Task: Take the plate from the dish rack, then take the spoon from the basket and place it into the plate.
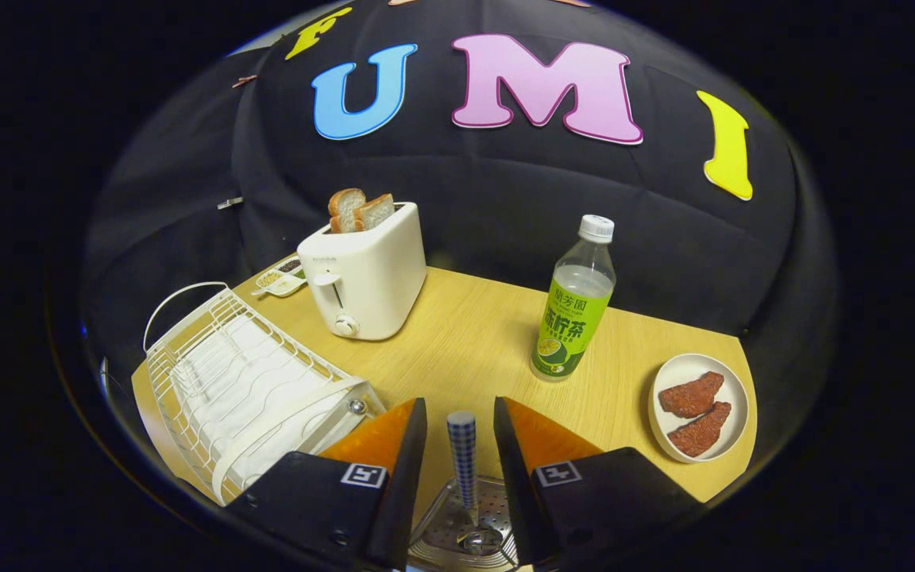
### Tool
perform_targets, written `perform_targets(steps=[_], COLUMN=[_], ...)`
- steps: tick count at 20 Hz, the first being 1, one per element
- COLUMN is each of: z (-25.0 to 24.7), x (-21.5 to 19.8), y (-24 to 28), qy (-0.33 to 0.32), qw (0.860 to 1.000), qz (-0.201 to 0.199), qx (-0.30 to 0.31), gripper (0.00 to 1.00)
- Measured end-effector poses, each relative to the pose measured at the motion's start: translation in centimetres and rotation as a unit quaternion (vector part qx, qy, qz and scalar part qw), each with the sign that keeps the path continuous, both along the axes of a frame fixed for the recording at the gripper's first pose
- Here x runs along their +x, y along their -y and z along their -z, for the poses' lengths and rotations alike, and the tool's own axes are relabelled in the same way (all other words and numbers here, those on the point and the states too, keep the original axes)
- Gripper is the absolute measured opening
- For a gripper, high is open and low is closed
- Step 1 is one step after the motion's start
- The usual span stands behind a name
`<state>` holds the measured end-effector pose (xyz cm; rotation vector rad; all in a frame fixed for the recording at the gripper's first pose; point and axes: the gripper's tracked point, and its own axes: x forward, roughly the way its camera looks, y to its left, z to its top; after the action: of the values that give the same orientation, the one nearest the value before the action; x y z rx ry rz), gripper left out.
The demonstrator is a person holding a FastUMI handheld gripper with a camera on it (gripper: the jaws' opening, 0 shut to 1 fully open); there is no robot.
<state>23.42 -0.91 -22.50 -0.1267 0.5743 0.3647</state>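
Note:
A spoon with a blue-and-white checked handle stands upright in a perforated metal basket right below my fingers. My gripper is open, one finger on each side of the handle, with a small gap on both sides. The spoon's bowl rests at the basket's bottom. To the left of the fingers lies the white wire dish rack, with no plate standing in its slots. To the right, near the table's edge, a white plate carries two brownish-red pieces of food.
A white toaster with two bread slices stands beyond the rack, with a small divided dish beside it. A green-labelled bottle stands ahead to the right. Bare wooden tabletop lies between toaster and bottle.

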Motion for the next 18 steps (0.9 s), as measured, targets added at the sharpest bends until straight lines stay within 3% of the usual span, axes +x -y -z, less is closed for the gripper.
perform_targets(steps=[1,3,4,5,10,18], z=[0.4,0.7,0.8,0.6,-1.4,-11.5], x=[0.1,0.2,0.2,0.1,-1.1,-4.1], y=[0.0,0.0,-0.2,0.1,0.7,2.2], qy=[-0.005,-0.009,-0.011,-0.008,-0.001,0.054], qw=[1.000,1.000,1.000,1.000,1.000,0.997], qz=[0.001,-0.001,-0.007,-0.006,0.003,0.052], qx=[-0.005,-0.014,-0.017,-0.027,-0.031,-0.015], gripper=[0.49,0.22,0.19,0.22,0.14,0.12])
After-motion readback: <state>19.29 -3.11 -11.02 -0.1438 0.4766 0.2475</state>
